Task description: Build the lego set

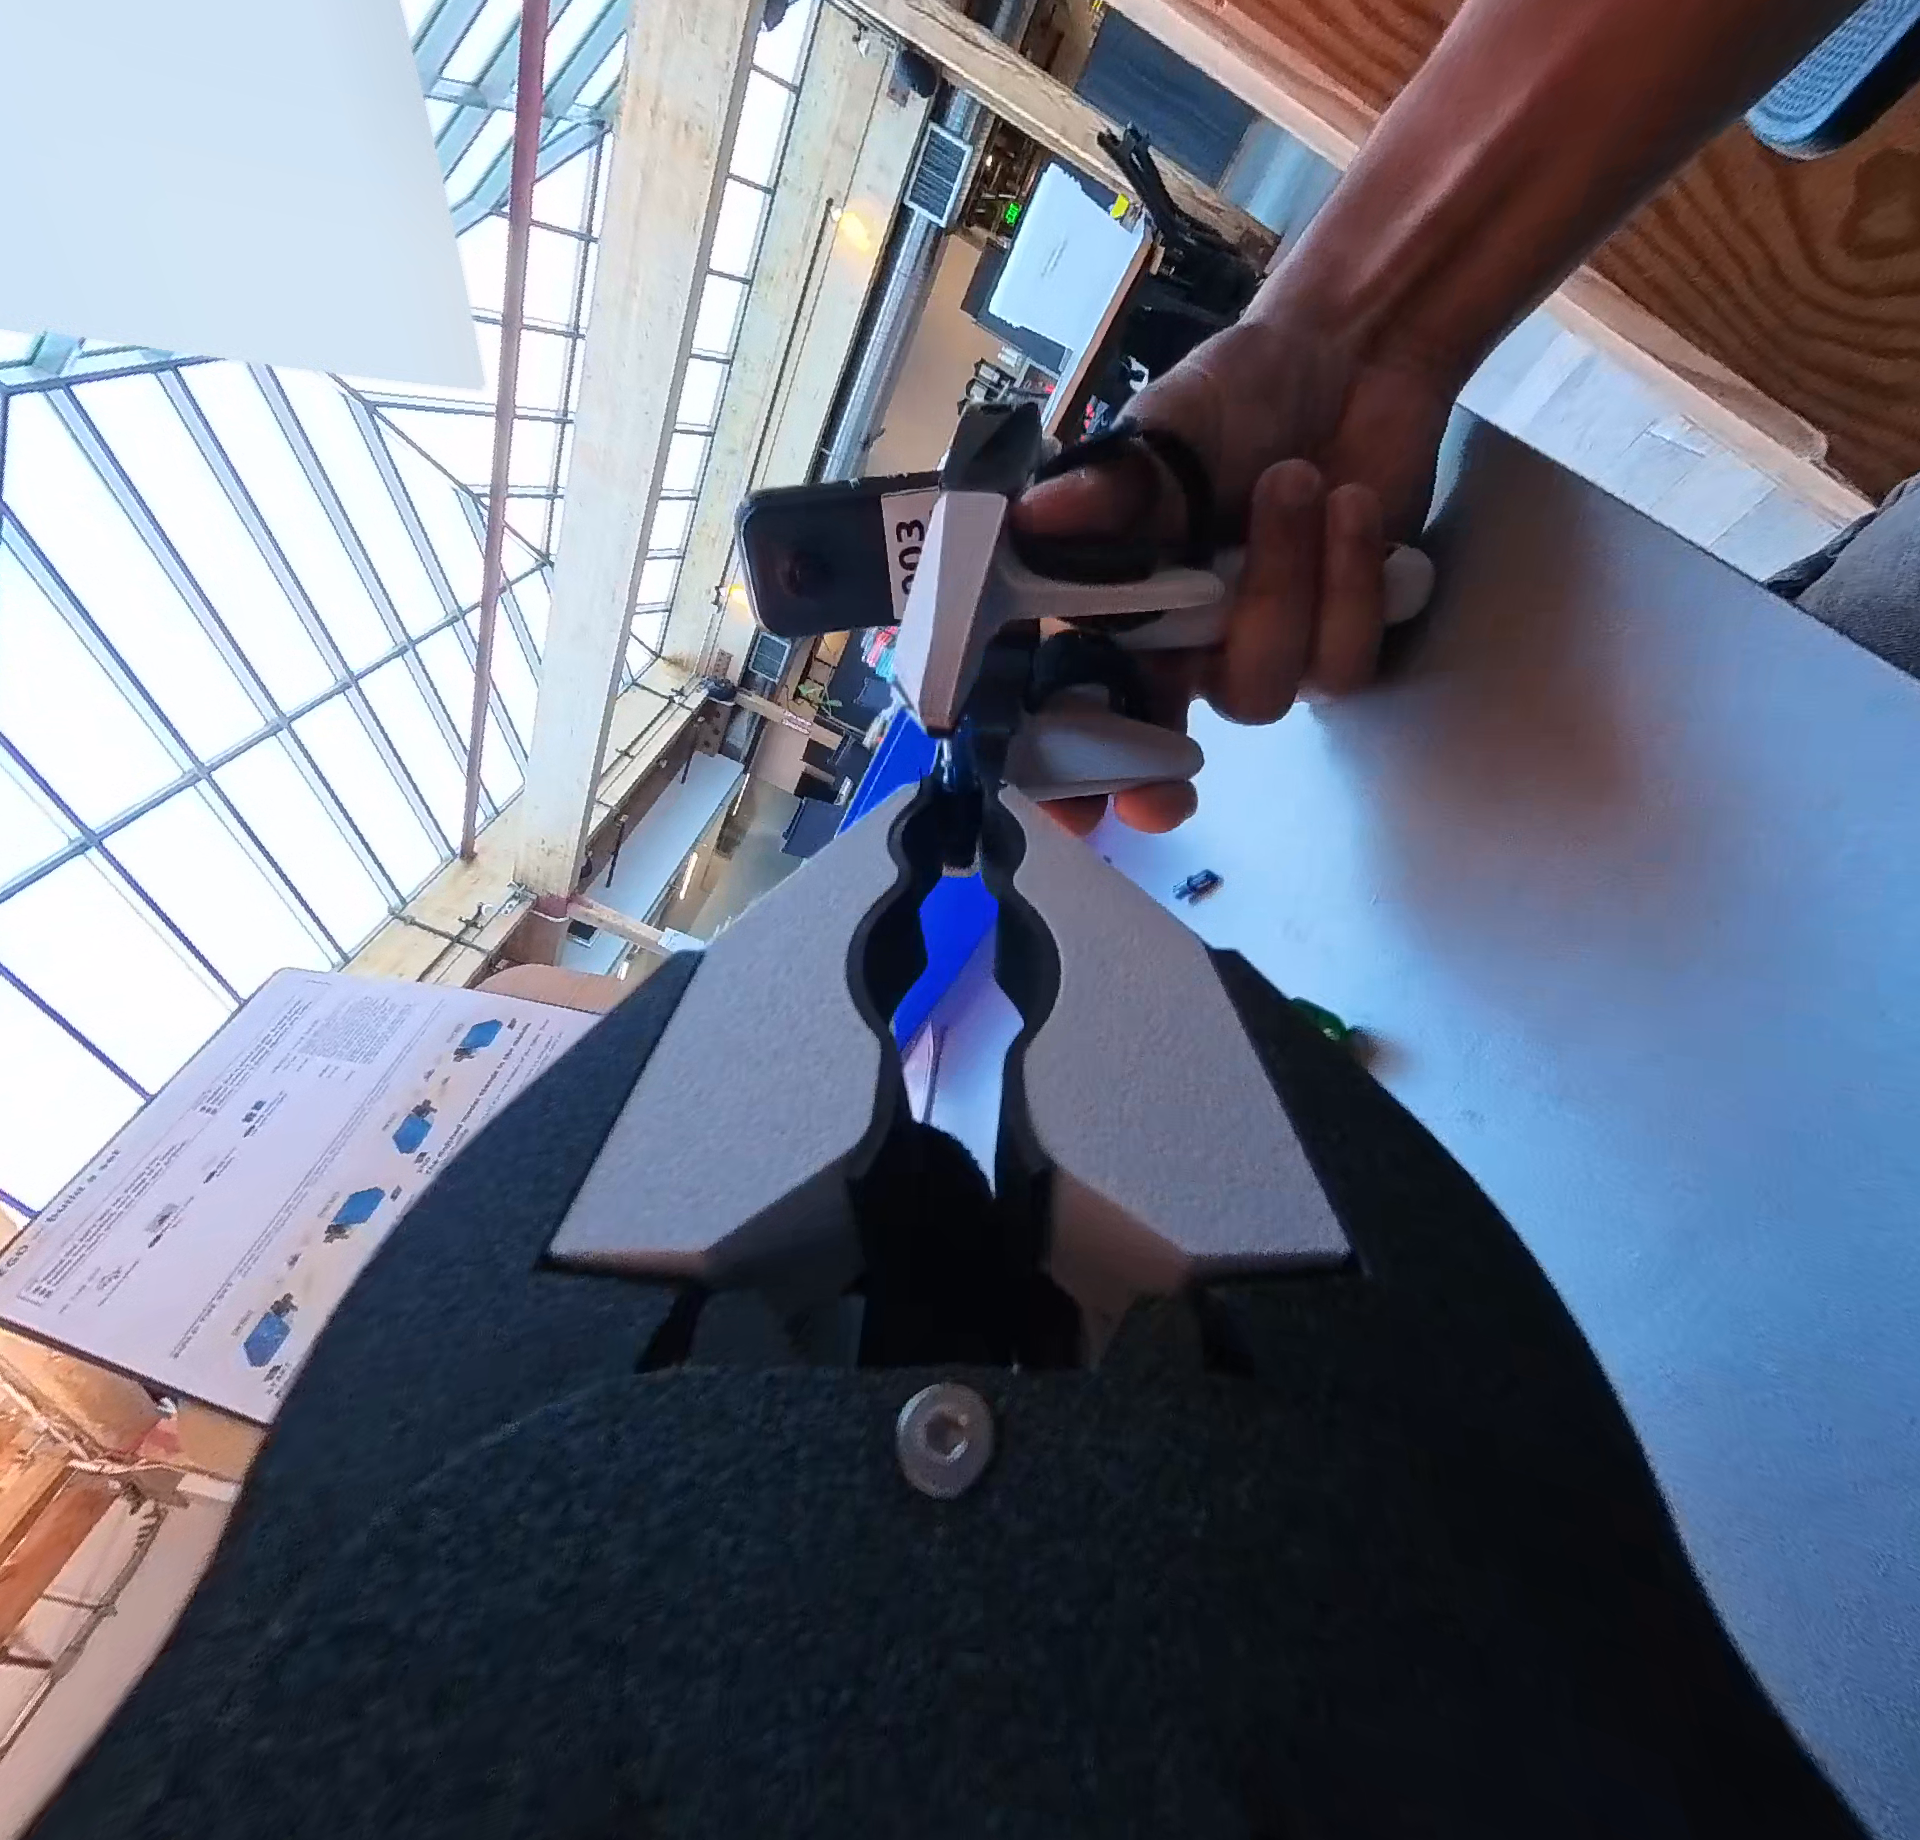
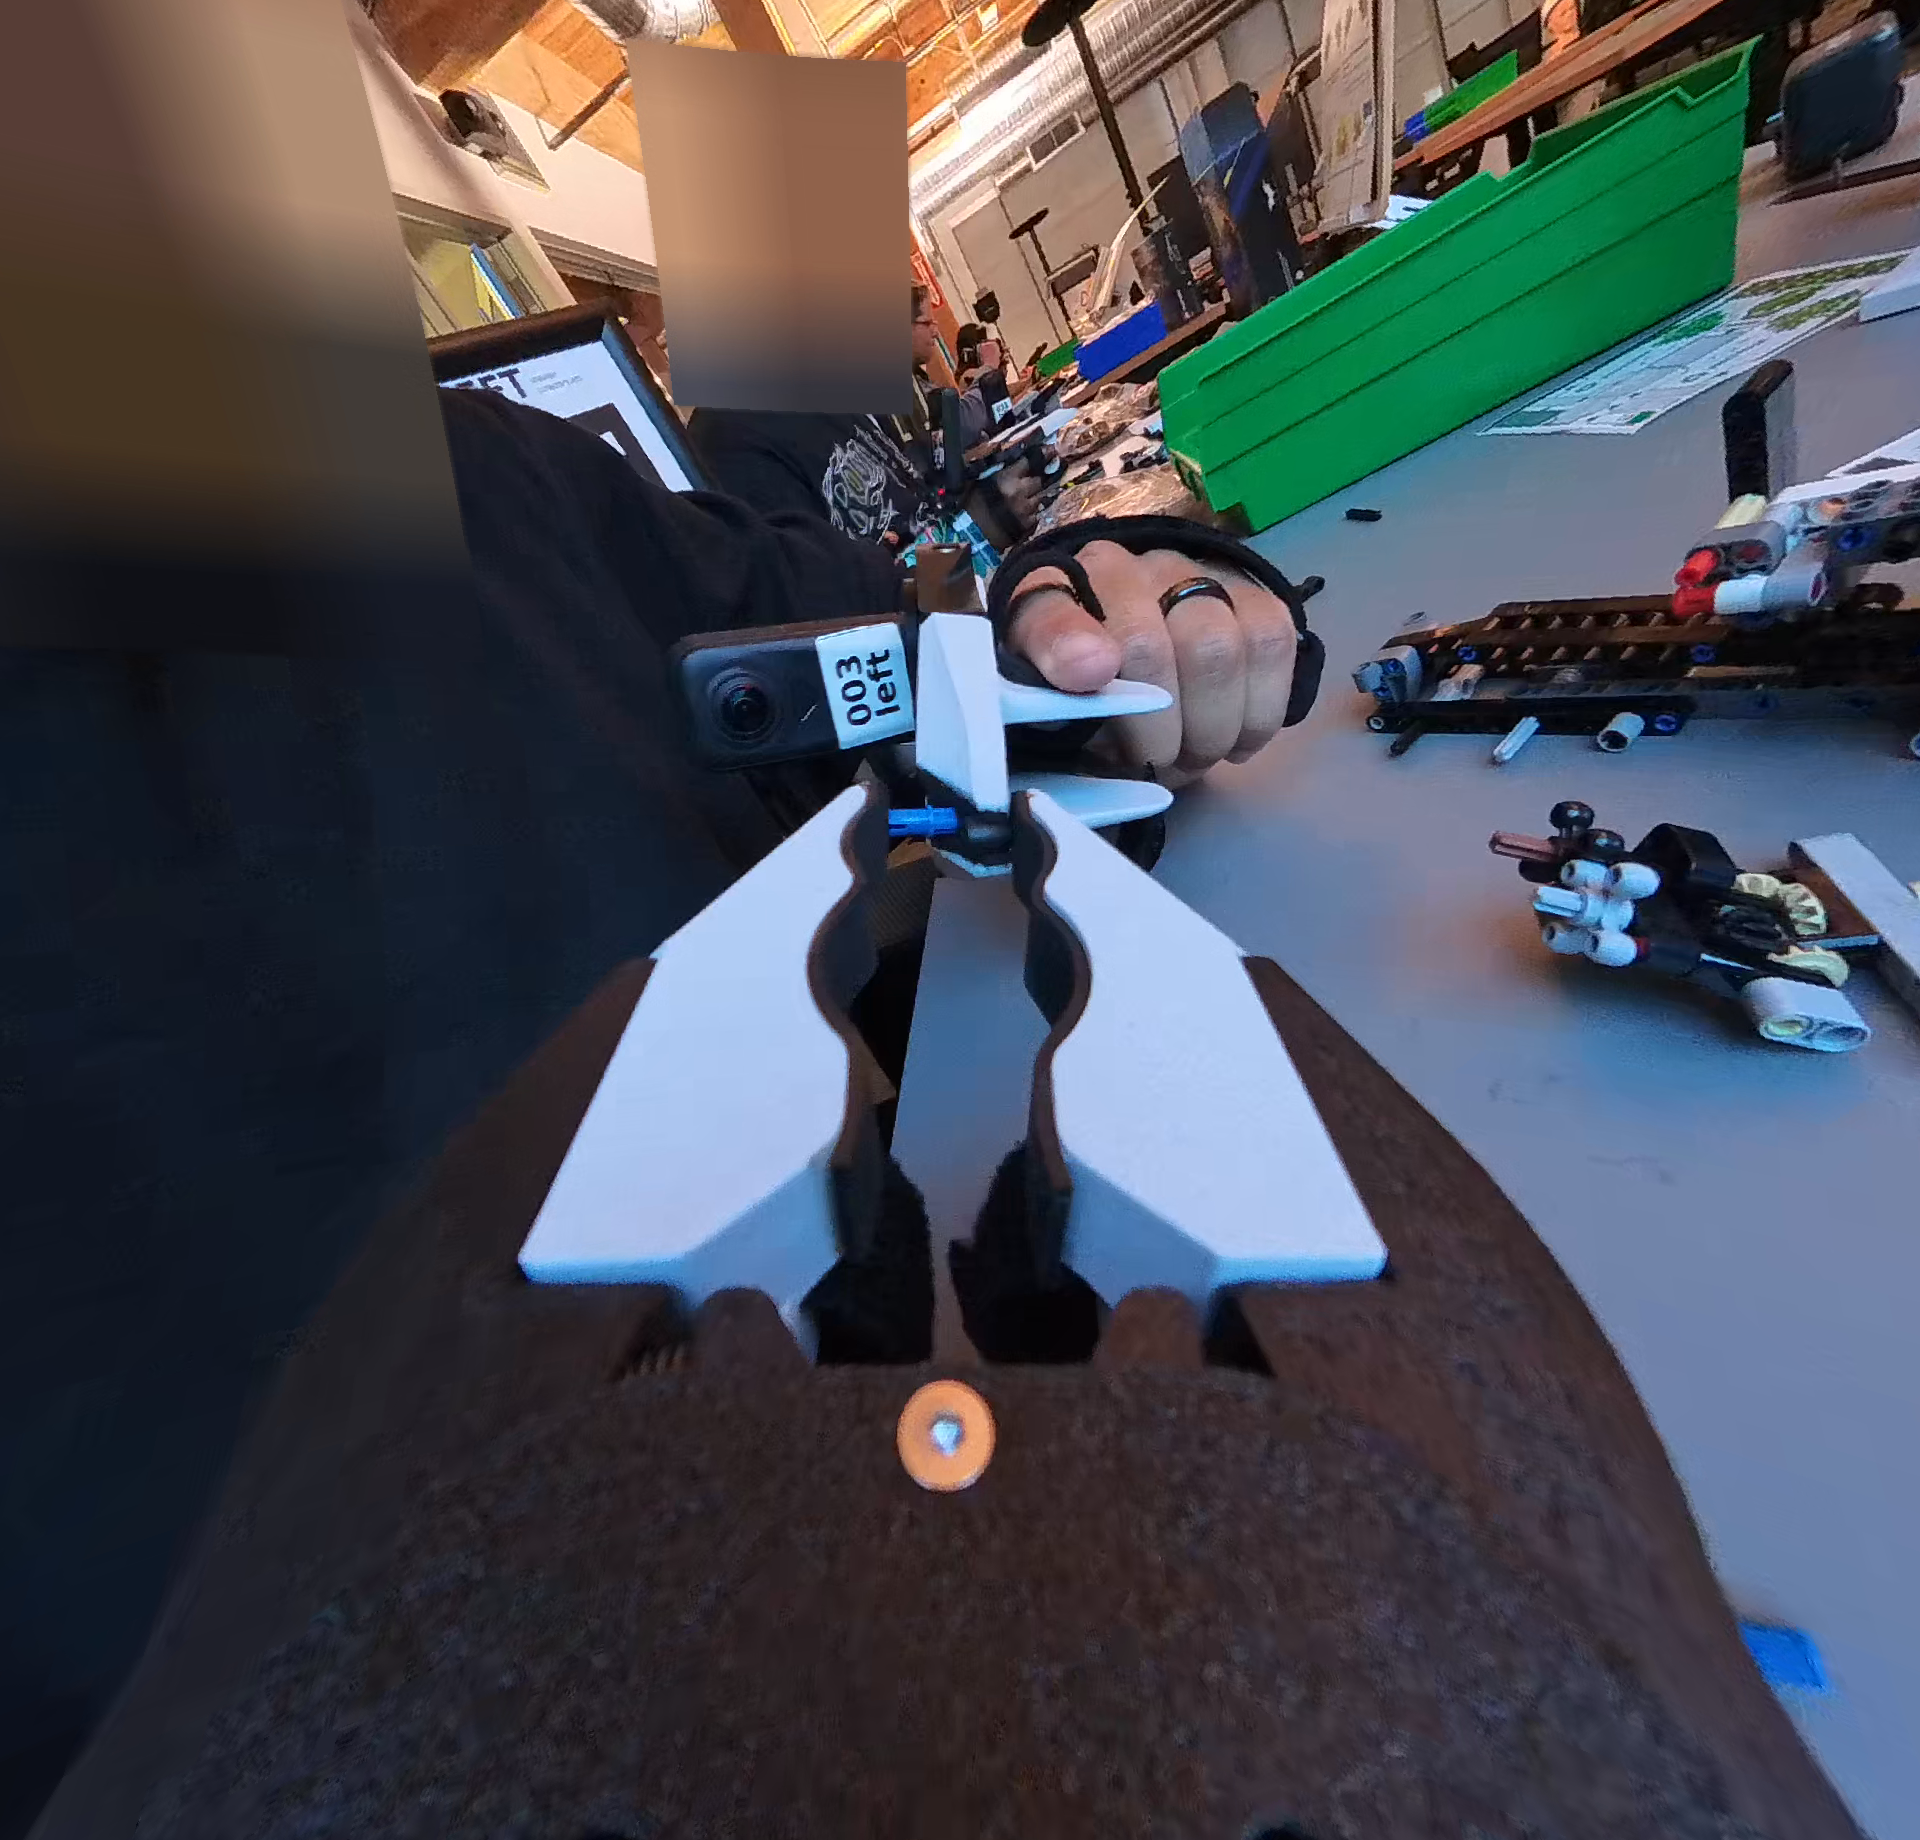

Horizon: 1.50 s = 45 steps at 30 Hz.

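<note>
Your right gripper (image 2: 940,824) pinches a blue pin (image 2: 920,820) lying crosswise, tip-to-tip with your left gripper (image 2: 971,834), clamped on a black piece (image 2: 982,834).

My left gripper (image 1: 948,834) and right gripper (image 2: 945,834) have white fingers, wavy dark pads, speckled dark bodies, one centre screw each.

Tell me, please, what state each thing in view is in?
Left tool: shut on black connector.
Right tool: shut on blue pin.
Long black assembly: part-built, lying on table.
Small black assembly: part-built, lying apart.
</note>
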Each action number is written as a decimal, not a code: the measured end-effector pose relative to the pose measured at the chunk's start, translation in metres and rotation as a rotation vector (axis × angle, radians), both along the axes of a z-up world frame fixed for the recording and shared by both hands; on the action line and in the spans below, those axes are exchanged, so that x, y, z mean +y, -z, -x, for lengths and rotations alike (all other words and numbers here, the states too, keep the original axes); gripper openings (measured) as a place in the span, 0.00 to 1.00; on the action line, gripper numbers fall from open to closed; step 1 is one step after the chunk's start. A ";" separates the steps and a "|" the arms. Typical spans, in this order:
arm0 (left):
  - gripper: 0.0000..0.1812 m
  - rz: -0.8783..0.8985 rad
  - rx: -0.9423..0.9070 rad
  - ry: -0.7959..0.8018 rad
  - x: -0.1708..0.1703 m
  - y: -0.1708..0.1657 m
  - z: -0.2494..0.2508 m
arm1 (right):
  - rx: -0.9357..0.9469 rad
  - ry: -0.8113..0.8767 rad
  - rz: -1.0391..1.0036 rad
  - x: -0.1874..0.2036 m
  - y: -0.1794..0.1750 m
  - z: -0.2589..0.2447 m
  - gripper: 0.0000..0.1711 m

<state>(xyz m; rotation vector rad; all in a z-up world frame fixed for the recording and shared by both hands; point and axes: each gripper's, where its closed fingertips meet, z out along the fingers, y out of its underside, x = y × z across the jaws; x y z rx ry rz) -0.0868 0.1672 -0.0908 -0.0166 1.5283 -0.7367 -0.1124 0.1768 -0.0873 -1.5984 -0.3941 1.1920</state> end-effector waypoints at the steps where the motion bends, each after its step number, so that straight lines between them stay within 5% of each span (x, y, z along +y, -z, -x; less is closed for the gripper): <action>1: 0.02 0.001 0.002 -0.002 0.000 0.000 0.000 | -0.001 -0.001 0.001 0.000 0.000 0.000 0.13; 31: 0.03 0.000 0.026 -0.124 0.006 0.001 -0.006 | -0.056 0.137 -0.027 0.006 0.001 -0.011 0.10; 36: 0.13 0.076 0.029 -0.163 0.018 -0.008 -0.008 | -0.006 0.132 -0.055 0.004 -0.006 -0.011 0.10; 45: 0.03 -0.005 -0.018 -0.154 0.010 -0.006 -0.004 | 0.006 0.124 -0.063 0.003 -0.007 -0.010 0.10</action>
